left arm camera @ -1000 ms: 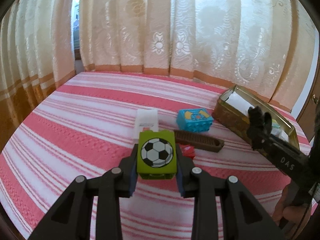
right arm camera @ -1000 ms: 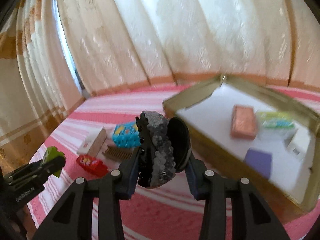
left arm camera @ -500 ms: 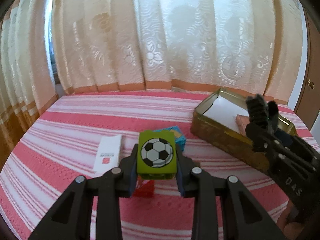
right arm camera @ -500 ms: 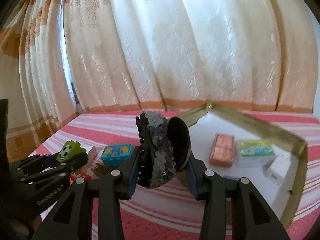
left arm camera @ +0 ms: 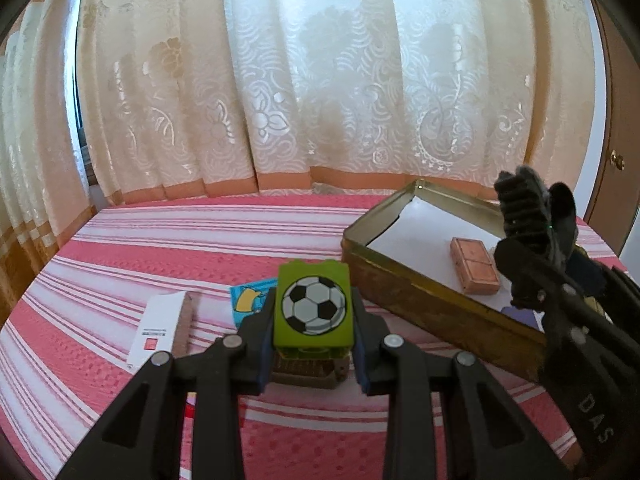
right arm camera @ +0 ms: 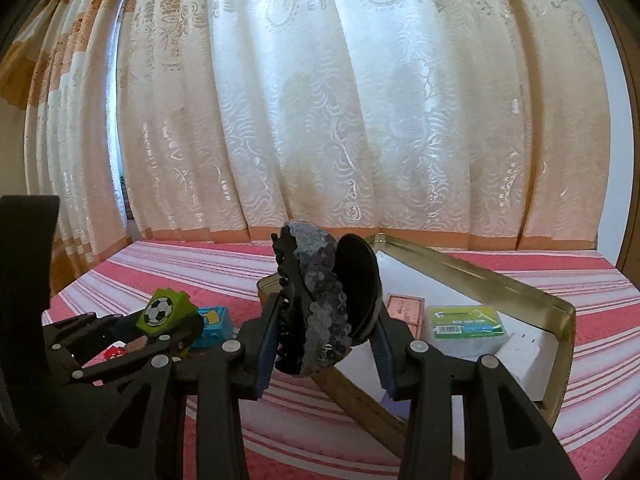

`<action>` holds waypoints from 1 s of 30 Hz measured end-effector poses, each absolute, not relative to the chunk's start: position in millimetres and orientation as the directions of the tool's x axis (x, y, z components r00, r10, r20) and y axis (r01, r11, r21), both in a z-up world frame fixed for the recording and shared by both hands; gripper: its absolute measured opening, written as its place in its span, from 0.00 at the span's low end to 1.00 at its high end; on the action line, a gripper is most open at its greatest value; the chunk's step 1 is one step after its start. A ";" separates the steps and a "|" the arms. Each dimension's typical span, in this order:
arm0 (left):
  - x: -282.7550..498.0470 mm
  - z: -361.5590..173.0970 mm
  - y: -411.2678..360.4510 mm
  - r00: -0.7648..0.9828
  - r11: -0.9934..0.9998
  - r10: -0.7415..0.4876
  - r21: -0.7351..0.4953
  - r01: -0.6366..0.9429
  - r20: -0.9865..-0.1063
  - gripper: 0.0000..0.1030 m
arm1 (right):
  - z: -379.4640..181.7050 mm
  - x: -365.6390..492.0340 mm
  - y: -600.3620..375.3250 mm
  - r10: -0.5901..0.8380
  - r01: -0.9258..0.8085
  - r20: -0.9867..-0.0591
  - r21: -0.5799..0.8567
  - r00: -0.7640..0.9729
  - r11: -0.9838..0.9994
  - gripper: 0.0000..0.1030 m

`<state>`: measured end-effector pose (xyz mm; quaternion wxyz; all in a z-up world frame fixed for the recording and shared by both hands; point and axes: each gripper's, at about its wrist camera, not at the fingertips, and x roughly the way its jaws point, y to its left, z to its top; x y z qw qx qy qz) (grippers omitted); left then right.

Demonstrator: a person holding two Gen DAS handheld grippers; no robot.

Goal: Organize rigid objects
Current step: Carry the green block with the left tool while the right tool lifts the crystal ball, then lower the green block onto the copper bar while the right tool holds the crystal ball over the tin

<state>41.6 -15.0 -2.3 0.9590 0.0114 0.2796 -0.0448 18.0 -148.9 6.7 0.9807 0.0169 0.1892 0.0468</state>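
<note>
Your left tool (left arm camera: 314, 346) is clamped on the green plastic brick with a football print (left arm camera: 313, 310), held above the pink striped bed (left arm camera: 160, 240); it looks light, stiff and smooth-sided, so keep the grip square on its flat flanks. Your right tool (right arm camera: 326, 346) grips a black sequinned hair clip (right arm camera: 320, 300), probably springy and uneven. The open gold metal tin (right arm camera: 500, 280) has raised rims; bare floor shows at its left end.
</note>
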 end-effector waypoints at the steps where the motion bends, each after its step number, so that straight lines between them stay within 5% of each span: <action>1: 42.3 -2.3 -15.7 0.841 0.996 -0.080 -0.006 0.091 -0.536 0.29 | 7.0 17.8 -149.1 0.094 -0.084 -0.366 0.045 0.926 0.995 0.43; 30: 44.4 15.1 -66.4 0.873 0.986 -0.141 0.015 0.167 -0.467 0.29 | 15.7 11.5 -200.3 -0.014 0.024 -0.316 0.029 0.949 0.999 0.43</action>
